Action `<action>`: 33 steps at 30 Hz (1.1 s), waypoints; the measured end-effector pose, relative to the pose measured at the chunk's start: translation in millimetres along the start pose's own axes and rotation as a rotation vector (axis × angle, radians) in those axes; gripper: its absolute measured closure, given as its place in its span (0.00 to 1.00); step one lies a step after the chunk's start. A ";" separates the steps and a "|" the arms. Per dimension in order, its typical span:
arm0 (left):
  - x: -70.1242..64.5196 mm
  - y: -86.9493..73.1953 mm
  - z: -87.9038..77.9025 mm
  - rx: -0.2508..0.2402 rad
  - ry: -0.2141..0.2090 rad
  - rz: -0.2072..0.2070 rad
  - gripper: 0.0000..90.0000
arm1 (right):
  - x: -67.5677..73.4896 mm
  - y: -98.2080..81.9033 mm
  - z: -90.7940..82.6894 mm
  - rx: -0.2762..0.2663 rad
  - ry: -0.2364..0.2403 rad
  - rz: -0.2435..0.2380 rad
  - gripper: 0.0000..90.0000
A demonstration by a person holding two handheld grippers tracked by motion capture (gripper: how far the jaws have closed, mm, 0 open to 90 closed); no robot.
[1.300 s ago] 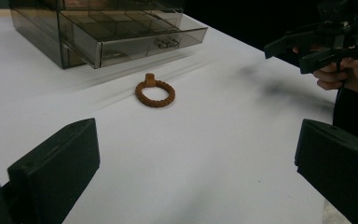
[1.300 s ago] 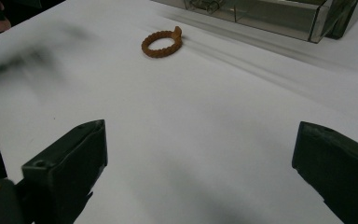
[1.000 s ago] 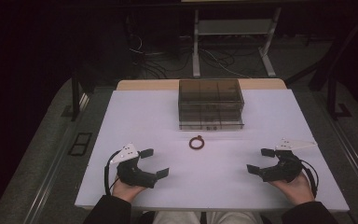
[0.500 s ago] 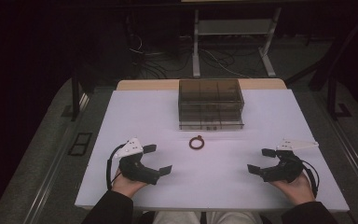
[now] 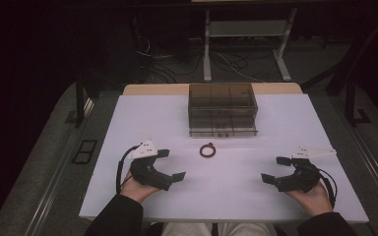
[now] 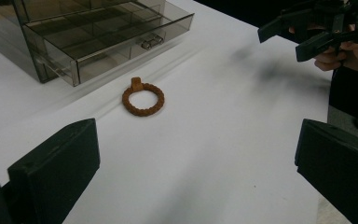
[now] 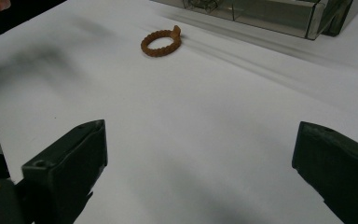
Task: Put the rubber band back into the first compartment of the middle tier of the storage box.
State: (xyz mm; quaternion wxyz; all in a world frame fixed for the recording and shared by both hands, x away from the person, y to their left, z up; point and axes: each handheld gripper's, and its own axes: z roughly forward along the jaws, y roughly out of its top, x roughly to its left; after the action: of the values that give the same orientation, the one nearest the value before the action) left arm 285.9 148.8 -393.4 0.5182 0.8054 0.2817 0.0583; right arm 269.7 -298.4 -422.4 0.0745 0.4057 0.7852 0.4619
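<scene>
A brown braided ring [image 5: 207, 149] lies flat on the white table [image 5: 142, 123], just in front of a smoky clear drawer box [image 5: 222, 109]. My left gripper [image 5: 173, 164] rests at the front left, open, jaws wide apart and nothing between them. It looks toward the ring [image 6: 143, 99] and the box [image 6: 88, 32], whose lower drawer sticks out slightly. At the front right my right gripper [image 5: 273, 169] is open and holds nothing; the ring [image 7: 161, 43] lies well ahead of it, near the box [image 7: 270, 11]. The right gripper [image 6: 284, 42] also appears far off in the left gripper view.
Bare white tabletop lies between the two grippers and on both sides of the box. Behind the table are a metal stand [image 5: 246, 29] and loose cables on a dark floor [image 5: 167, 54]. The table's front edge is close under both hands.
My left gripper has shifted a little to the right and forward, toward the ring. The right gripper, the ring and the box stay where they were.
</scene>
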 end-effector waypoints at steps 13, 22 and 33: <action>2.4 15.0 6.7 0.028 -0.015 0.023 0.00 | 0.2 -0.1 0.0 0.001 0.000 -0.002 0.03; 4.0 25.0 12.8 0.046 -0.026 0.033 0.00 | 0.1 -0.1 0.0 0.002 0.000 -0.003 0.03; 5.8 34.7 20.4 0.068 -0.039 0.047 0.00 | 0.3 -0.1 0.0 0.004 0.001 -0.003 0.03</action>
State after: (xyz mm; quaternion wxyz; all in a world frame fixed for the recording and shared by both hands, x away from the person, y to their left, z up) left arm 312.2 124.8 -373.8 0.4946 0.8298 0.2543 0.0449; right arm 269.5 -298.2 -422.4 0.0741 0.4043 0.7868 0.4604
